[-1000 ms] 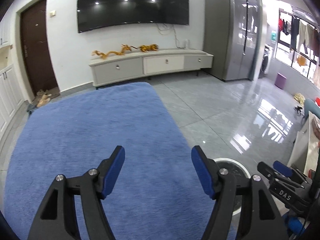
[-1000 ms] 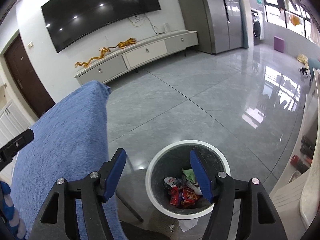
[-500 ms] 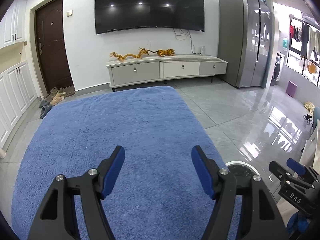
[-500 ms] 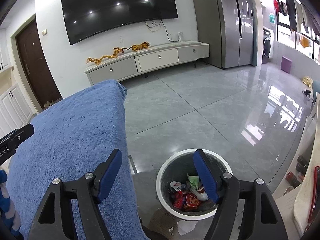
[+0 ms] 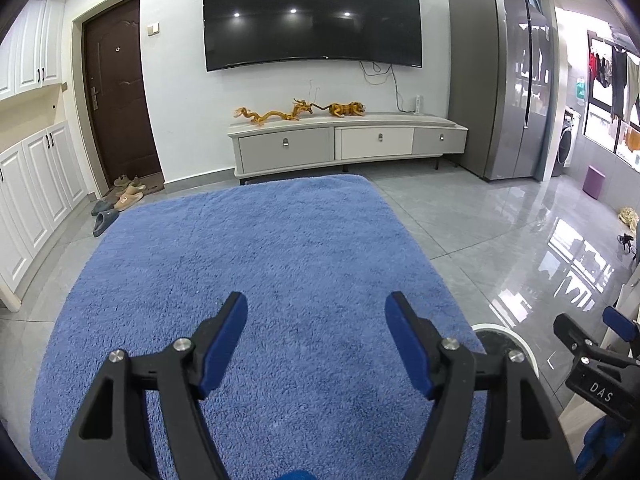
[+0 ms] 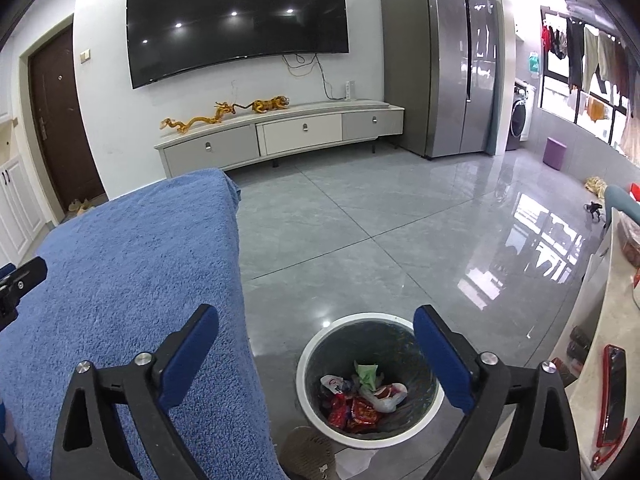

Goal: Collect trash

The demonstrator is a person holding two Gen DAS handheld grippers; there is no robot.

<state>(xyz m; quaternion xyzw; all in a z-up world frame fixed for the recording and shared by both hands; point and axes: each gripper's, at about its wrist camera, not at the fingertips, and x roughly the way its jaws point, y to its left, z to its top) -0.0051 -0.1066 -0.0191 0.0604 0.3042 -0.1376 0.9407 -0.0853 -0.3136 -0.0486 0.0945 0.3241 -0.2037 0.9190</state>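
Note:
A round white-rimmed trash bin [image 6: 316,344] stands on the floor to the right of the blue-covered table [image 6: 120,280]. It holds red, white and green wrappers [image 6: 360,396]. My right gripper [image 6: 316,334] is open and empty above the bin and the table's right edge. My left gripper [image 5: 316,312] is open and empty above the blue cloth [image 5: 260,260], which carries no trash. The bin's rim [image 5: 500,330] peeks out at the right in the left wrist view, beside the right gripper [image 5: 592,344].
A TV console [image 5: 344,144] with golden figurines stands at the far wall under a large TV. A grey fridge [image 6: 444,60] is at the right. A counter with a red-cased phone [image 6: 612,396] runs along the right edge. Glossy tile floor lies beyond.
Both grippers have risen and tilted up, so more of the room shows. The bin sits lower in the right wrist view. Both stay open.

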